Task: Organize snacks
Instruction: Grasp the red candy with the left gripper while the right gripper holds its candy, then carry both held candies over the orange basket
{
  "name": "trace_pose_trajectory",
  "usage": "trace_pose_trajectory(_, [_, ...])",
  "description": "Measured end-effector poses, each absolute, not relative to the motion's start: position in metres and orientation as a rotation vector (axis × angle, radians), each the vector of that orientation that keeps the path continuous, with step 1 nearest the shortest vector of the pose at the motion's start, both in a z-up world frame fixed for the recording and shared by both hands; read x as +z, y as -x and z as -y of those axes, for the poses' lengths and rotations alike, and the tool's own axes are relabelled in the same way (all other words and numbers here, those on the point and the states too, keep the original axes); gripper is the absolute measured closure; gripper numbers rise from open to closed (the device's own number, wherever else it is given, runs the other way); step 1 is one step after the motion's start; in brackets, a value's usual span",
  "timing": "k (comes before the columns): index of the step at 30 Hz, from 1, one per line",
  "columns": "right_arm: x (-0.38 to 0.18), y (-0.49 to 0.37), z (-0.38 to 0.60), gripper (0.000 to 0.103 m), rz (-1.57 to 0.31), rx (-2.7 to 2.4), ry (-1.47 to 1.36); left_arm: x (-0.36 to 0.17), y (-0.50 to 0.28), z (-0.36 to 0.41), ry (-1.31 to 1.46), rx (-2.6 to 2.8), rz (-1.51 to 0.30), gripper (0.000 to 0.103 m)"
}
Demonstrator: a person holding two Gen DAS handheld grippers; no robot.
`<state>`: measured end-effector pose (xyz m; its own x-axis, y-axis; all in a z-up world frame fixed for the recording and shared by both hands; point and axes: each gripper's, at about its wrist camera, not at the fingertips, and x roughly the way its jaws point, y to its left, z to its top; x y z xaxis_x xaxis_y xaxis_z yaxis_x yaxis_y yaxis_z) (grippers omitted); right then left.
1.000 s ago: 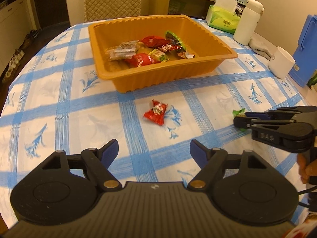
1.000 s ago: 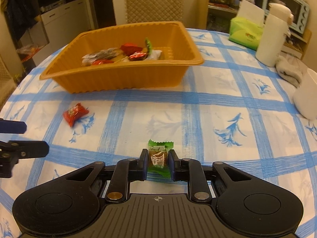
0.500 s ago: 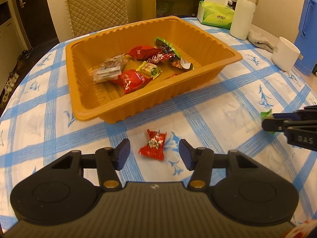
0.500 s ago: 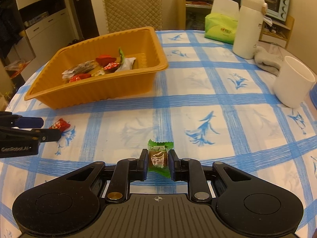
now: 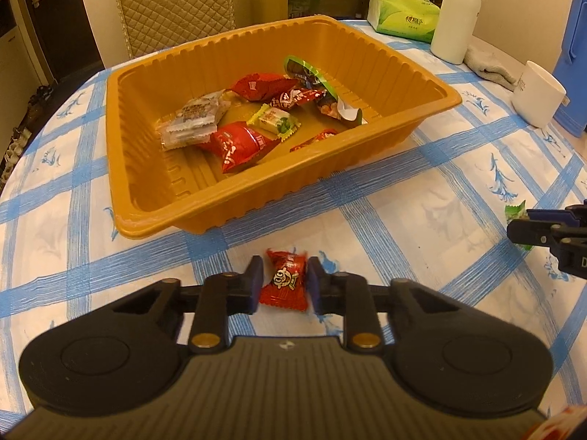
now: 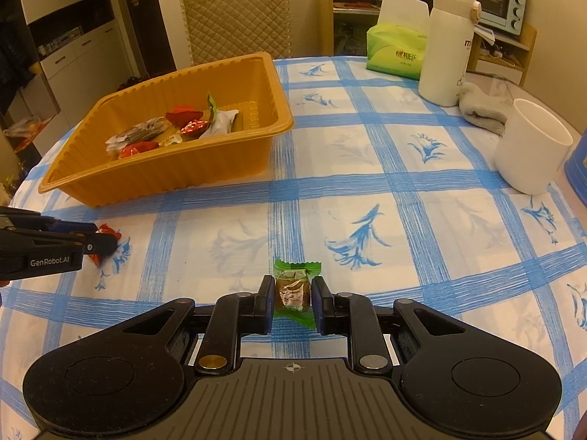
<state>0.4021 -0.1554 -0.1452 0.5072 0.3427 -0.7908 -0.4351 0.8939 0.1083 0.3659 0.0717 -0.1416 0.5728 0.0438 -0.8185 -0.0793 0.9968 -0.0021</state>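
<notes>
Your left gripper has its blue-padded fingers drawn in around a red wrapped candy, one pad at each side of the wrapper. The candy lies on the blue-checked tablecloth, just beside the near wall of the orange tray, which sits at 12 o'clock from that gripper. A slight gap shows at the left pad; whether the pads actually press the wrapper, you cannot tell from either view.

Your right gripper is pinching a green-wrapped candy. Both pads bear on the wrapper and its green ends stick out front and back. The tray stands at 11 o'clock from this gripper, well apart.

Tray contents: several red packets, a clear-wrapped bar, a yellow-green sweet and a green-edged pouch, bunched toward the middle.

Other items in the right wrist view: a white mug at 2 o'clock, with a grey cloth and a white thermos flask behind it, and a green tissue pack at 1 o'clock.
</notes>
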Motion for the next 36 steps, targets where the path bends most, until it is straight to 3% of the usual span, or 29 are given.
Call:
trace_pose_trajectory(16, [-0.139, -0.399, 0.161, 0.082, -0.915, 0.485, 0.091, -0.128, -0.349, -0.065, 0.063, 0.074, -0.934, 0.085])
trace_pose_trajectory(36, [-0.109, -0.406, 0.151, 0.082, -0.883, 0.584, 0.025, -0.062, -0.318, -0.087, 0.143, 0.134, -0.787, 0.085])
